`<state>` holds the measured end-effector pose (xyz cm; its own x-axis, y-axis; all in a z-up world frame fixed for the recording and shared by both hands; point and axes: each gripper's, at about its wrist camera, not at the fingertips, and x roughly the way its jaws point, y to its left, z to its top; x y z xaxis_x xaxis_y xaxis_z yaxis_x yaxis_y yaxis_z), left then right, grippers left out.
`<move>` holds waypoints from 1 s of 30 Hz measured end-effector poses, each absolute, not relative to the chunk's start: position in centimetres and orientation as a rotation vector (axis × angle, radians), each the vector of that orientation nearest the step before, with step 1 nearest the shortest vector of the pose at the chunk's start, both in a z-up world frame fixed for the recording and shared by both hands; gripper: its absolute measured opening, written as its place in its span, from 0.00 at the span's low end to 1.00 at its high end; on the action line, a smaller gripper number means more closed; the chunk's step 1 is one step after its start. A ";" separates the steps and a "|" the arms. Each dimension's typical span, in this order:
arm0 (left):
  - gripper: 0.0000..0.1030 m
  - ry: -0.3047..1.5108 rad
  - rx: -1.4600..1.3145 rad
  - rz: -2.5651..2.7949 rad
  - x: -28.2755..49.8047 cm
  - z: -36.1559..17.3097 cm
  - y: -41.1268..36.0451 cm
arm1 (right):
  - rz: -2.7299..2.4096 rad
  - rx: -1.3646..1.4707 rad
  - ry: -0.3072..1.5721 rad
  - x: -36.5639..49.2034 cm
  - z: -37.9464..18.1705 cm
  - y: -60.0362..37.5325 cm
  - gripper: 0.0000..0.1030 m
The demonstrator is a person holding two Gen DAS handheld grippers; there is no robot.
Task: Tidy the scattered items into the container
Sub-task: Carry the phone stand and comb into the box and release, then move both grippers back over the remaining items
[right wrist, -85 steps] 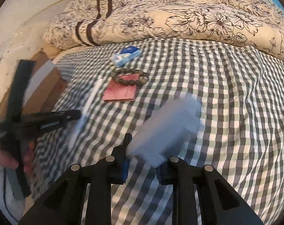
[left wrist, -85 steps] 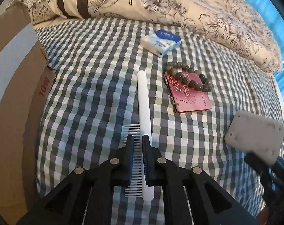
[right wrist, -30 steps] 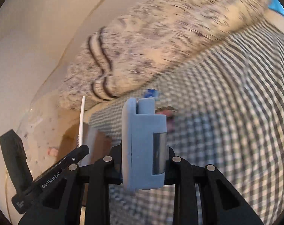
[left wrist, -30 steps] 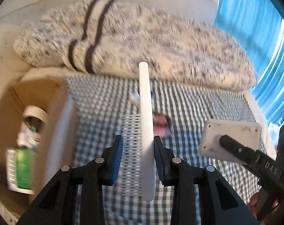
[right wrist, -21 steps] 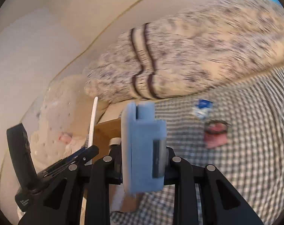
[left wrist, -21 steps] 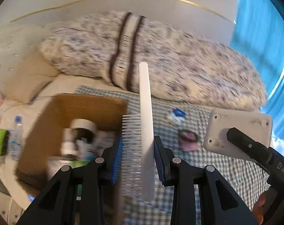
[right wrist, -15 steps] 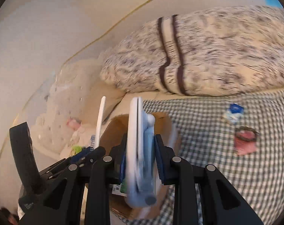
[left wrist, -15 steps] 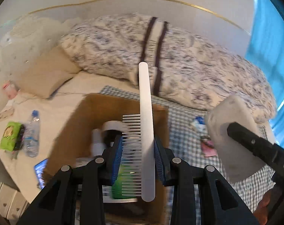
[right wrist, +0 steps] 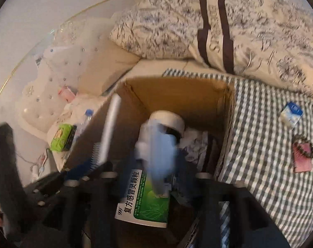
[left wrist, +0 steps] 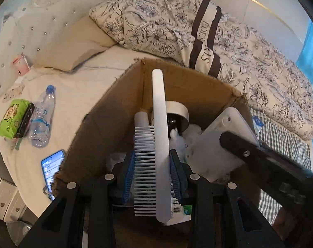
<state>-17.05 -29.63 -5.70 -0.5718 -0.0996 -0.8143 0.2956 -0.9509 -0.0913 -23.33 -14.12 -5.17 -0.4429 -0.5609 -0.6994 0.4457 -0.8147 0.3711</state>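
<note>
A white comb (left wrist: 159, 136) is clamped between the blue pads of my left gripper (left wrist: 152, 157), pointing out over the open cardboard box (left wrist: 106, 122). My right gripper (right wrist: 156, 171) hovers over the same box; its fingers (right wrist: 201, 177) are blurred and spread apart. A pale blue-white flat case (right wrist: 158, 155), also blurred, is loose between them above a green medicine box (right wrist: 148, 202). In the left wrist view the case (left wrist: 222, 136) leans at the box's right wall under the right gripper's black finger (left wrist: 249, 153). A tape roll (left wrist: 177, 111) and white tube (left wrist: 142, 119) lie inside.
On the chequered sheet (right wrist: 259, 144) right of the box lie a blue-white tissue pack (right wrist: 291, 114) and a bead bracelet on a red card (right wrist: 303, 155). A water bottle (left wrist: 41, 119), green packet (left wrist: 12, 117) and phone (left wrist: 52, 169) lie left. A floral duvet (left wrist: 177, 24) is behind.
Both grippers lifted their items off the sheet and swung left over the box. The right gripper's fingers have spread and the case has slipped down between them. The comb stays clamped.
</note>
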 end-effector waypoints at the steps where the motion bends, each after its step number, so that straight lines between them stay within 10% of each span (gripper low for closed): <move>1: 0.43 0.308 1.323 -2.593 -17.1 -5.8 -29.3 | -2.288 1.111 -0.183 -23.0 -4.4 -13.6 0.75; 2: 0.71 0.292 1.317 -2.598 -17.2 -5.7 -28.9 | -2.323 1.069 -0.183 -22.8 -3.6 -13.1 0.77; 4: 0.97 0.258 1.260 -2.602 -17.0 -5.1 -28.1 | -2.362 1.029 -0.172 -22.7 -2.3 -12.4 0.77; 30: 0.99 0.092 1.342 -2.863 -21.2 -5.1 -4.0 | -2.707 1.118 -0.424 -19.4 -1.6 17.6 0.77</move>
<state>-21.20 -4.02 -5.09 -0.6401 0.0445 -0.7670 0.0050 -0.9981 -0.0621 -19.39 17.61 -1.61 -0.7005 -0.2728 -0.6595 0.0581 -0.9428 0.3282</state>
